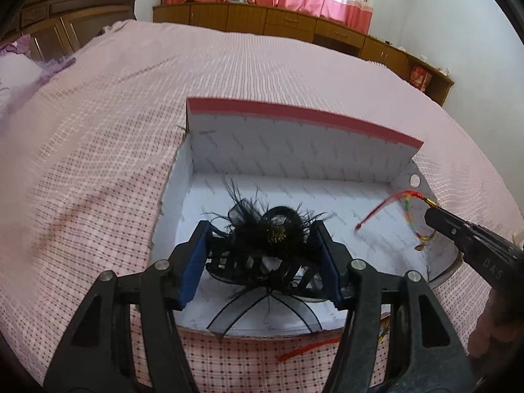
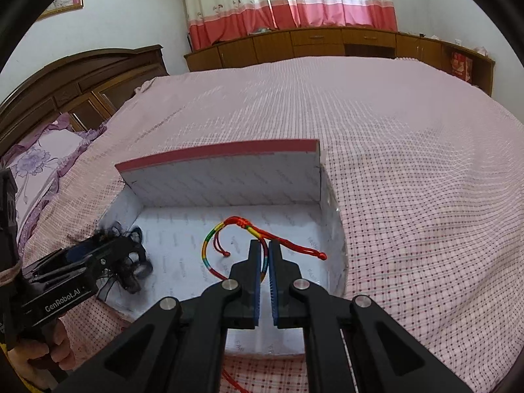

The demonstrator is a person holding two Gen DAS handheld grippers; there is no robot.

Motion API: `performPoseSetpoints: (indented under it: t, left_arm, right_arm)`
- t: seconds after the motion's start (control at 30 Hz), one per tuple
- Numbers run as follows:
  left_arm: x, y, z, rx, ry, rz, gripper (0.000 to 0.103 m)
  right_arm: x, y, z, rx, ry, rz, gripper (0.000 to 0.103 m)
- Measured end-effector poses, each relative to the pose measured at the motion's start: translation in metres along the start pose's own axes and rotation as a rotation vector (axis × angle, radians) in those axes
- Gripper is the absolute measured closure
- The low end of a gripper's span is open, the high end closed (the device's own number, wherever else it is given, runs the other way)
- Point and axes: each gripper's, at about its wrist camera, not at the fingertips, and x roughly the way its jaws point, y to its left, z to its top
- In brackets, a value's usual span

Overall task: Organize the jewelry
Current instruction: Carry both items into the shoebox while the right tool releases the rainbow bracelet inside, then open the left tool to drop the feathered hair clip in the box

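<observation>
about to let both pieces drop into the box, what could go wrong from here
The black feathered hair clip in the left gripper could snag its wispy feathers on the blue pads when released. The rainbow cord bracelet, pinched in the right gripper, trails loose red ends that might tangle with the clip inside the white box.

Black feathered hair clip (image 1: pixel 265 242) between blue-padded black fingers (image 1: pixel 193 268). Red and rainbow-striped cord bracelet (image 2: pixel 229 239) ahead of the other black tool. White box (image 1: pixel 294 150) with grey lettering, pink-edged lid. Pink checked bedspread (image 1: pixel 114 163) with dark dots.
</observation>
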Motion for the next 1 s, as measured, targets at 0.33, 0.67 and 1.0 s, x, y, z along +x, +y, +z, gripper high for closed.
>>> performPoseSetpoints:
  t: [0.33, 0.67, 1.0]
  left_arm:
    - [-0.021, -0.007, 0.0, 0.015, -0.007, -0.016, 0.044]
    - [-0.068, 0.003, -0.001, 0.013, -0.039, -0.027, 0.043]
    - [-0.108, 0.027, -0.021, -0.001, -0.048, 0.016, 0.043]
  right_arm:
    - [-0.015, 0.0, -0.004, 0.015, -0.021, 0.025, 0.074]
    - [-0.058, 0.013, -0.015, 0.021, -0.07, 0.057, 0.074]
    - [-0.091, 0.025, -0.038, 0.048, -0.083, 0.094, 0.074]
